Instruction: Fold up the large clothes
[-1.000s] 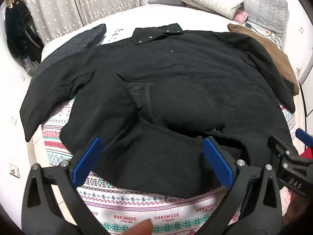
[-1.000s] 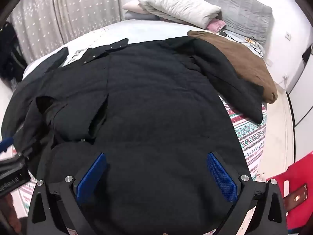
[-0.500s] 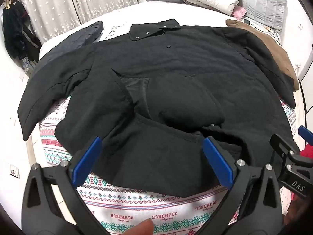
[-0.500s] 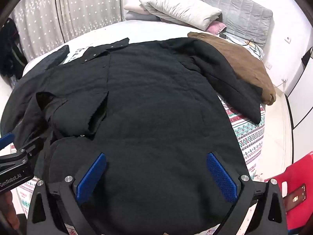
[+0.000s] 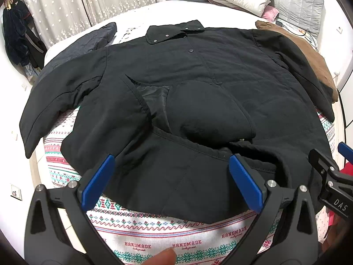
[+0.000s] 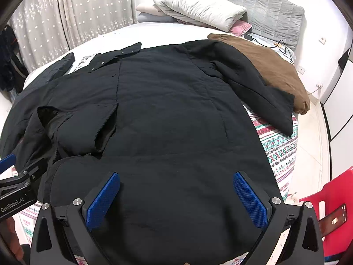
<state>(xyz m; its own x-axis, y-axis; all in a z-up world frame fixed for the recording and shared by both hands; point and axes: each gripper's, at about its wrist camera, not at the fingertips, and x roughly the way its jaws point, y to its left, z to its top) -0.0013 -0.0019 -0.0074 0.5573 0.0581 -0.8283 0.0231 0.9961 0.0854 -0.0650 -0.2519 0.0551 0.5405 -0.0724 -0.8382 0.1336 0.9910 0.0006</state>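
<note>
Bed (image 5: 154,238): patterned cover printed "HANDMADE", read only from the left wrist.
Black coat (image 6: 176,121): spread flat on the bed, collar at the far end.
Brown garment (image 6: 271,66): beside the coat's right sleeve.
Red chair (image 6: 335,190): right-wrist view only.
Left gripper (image 5: 172,181): jaws wide, empty, over the coat's hem; "GenRobot.AI" on it.
Right gripper (image 6: 176,198): wide, empty; "DAS" label.

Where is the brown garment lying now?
The brown garment lies on the bed's far right side in both views, partly under the black coat's sleeve, just before the grey headboard.
</note>
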